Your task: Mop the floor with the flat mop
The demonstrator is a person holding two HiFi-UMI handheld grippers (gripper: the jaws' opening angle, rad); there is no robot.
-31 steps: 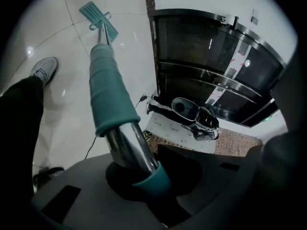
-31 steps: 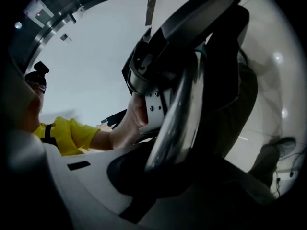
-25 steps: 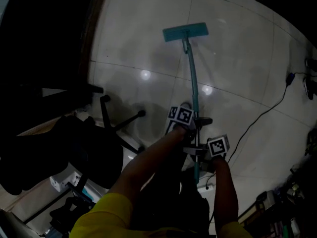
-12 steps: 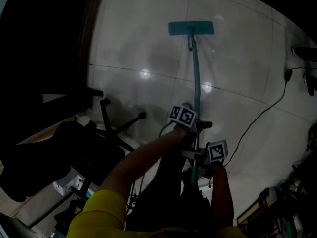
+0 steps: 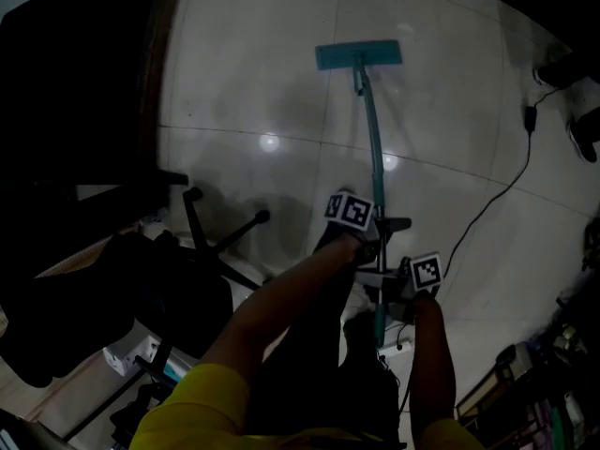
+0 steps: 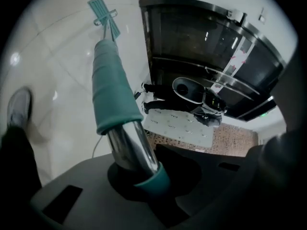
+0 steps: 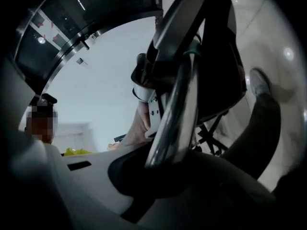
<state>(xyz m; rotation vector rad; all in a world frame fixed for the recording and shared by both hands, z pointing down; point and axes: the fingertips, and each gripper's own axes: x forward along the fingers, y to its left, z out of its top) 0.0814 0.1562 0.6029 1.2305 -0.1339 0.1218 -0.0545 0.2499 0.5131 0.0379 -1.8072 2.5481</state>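
Note:
The flat mop has a teal head (image 5: 359, 55) lying flat on the white tiled floor (image 5: 253, 73) and a teal pole (image 5: 374, 148) running back toward me. My left gripper (image 5: 368, 240) is shut on the pole just below its teal sleeve (image 6: 109, 92), where the bare metal tube (image 6: 132, 145) passes between the jaws. My right gripper (image 5: 394, 293) is shut on the metal handle (image 7: 175, 114) lower down, close behind the left one. The mop head (image 6: 104, 17) shows far off in the left gripper view.
A black office chair (image 5: 178, 279) with a star base stands at my left. A dark cabinet (image 5: 75, 73) fills the far left. A black cable (image 5: 487, 209) snakes across the tiles at right toward clutter (image 5: 525, 392). My shoe (image 6: 19, 107) rests on the floor.
The mop head has slid a little further away and to the right across the tiles, squaring up. Both grippers kept their hold on the pole and shifted slightly right.

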